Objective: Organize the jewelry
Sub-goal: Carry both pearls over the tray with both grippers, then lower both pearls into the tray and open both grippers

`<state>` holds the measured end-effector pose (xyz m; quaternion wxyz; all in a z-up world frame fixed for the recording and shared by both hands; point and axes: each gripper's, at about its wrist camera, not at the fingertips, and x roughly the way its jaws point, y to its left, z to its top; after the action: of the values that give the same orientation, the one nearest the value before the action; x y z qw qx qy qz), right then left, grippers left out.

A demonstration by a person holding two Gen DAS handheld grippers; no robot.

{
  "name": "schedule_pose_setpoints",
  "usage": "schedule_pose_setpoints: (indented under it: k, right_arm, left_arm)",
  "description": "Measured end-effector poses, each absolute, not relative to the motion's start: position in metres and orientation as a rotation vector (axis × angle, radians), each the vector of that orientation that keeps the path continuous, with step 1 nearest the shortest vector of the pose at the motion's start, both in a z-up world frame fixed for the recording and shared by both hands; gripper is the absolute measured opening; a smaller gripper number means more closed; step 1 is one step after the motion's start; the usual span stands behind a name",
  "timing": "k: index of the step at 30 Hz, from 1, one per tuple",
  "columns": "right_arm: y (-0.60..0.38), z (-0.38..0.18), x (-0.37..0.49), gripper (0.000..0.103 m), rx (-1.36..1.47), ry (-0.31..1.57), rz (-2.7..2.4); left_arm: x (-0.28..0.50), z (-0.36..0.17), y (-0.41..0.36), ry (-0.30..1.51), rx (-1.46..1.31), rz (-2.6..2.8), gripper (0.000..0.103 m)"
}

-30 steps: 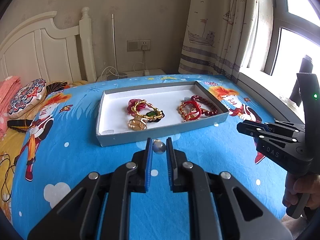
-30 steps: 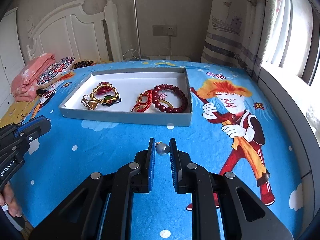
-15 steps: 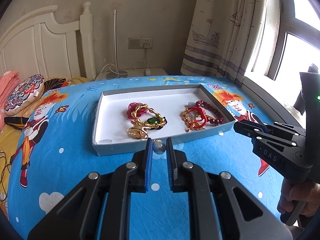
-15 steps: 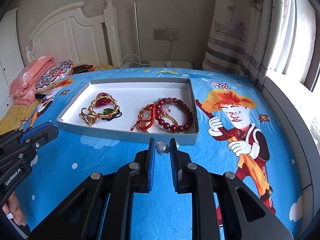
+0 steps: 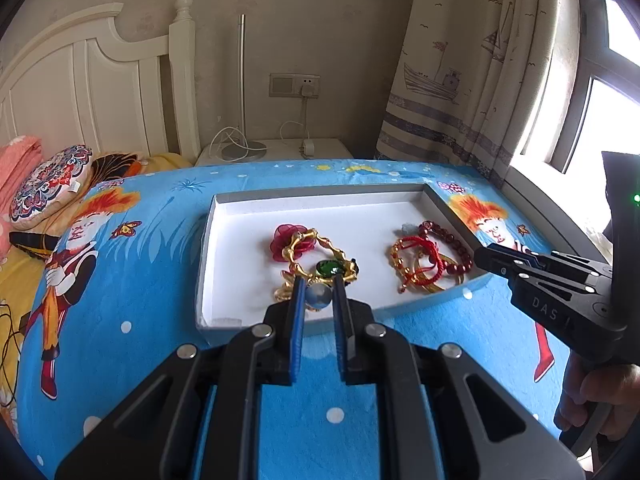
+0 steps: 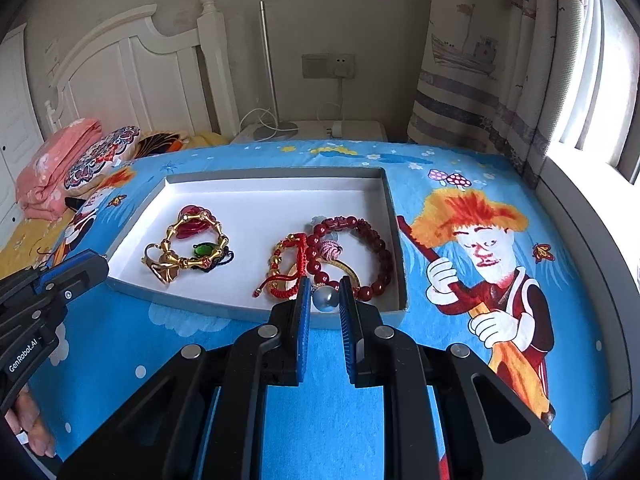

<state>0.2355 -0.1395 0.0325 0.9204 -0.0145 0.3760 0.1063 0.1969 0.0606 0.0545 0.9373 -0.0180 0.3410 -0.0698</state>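
Observation:
A shallow grey box (image 5: pixel 224 200) (image 6: pixel 394 216) with a white floor lies on the blue cartoon bedspread. Inside are a gold bracelet with a green stone and red flower (image 5: pixel 316 256) (image 6: pixel 192 248), and red bead and cord bracelets (image 5: pixel 428 256) (image 6: pixel 344 256). My left gripper (image 5: pixel 318 296) is shut on a grey pearl earring (image 5: pixel 319 297) above the box's near edge. My right gripper (image 6: pixel 325 299) is shut on a second grey pearl earring (image 6: pixel 325 299) over the box's near right corner. Each gripper shows in the other's view, the right (image 5: pixel 486 258) and the left (image 6: pixel 96 266).
A white headboard (image 5: pixel 100 92) and pillows (image 5: pixel 48 184) stand at the far left. A nightstand (image 5: pixel 276 152) with a lamp pole and cables is behind the bed. A curtain (image 5: pixel 460 72) and a window are on the right.
Both grippers moved forward toward the box, each still holding its pearl earring. The earrings now sit over the box's near edge rather than over the bedspread.

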Motion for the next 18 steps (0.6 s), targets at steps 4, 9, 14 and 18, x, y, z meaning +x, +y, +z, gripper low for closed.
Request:
schedule_pose_setpoints:
  k: [4, 9, 14, 18]
  right_arm:
    - [-0.136, 0.032, 0.248, 0.017, -0.012, 0.784, 0.226]
    - [-0.137, 0.026, 0.274, 0.017, -0.004, 0.806, 0.184]
    - [-0.138, 0.018, 0.297, 0.017, -0.018, 0.829, 0.161]
    - [-0.128, 0.008, 0.309, 0.017, -0.025, 0.861, 0.176]
  left_arm:
    - [0.212, 0.051, 0.062, 0.709, -0.041, -0.140, 0.013]
    - [0.238, 0.039, 0.077, 0.743, -0.060, -0.098, 0.013]
    - [0.256, 0.031, 0.090, 0.763, -0.082, -0.089, 0.013]
    - [0.268, 0.027, 0.090, 0.773, -0.099, -0.102, 0.013]
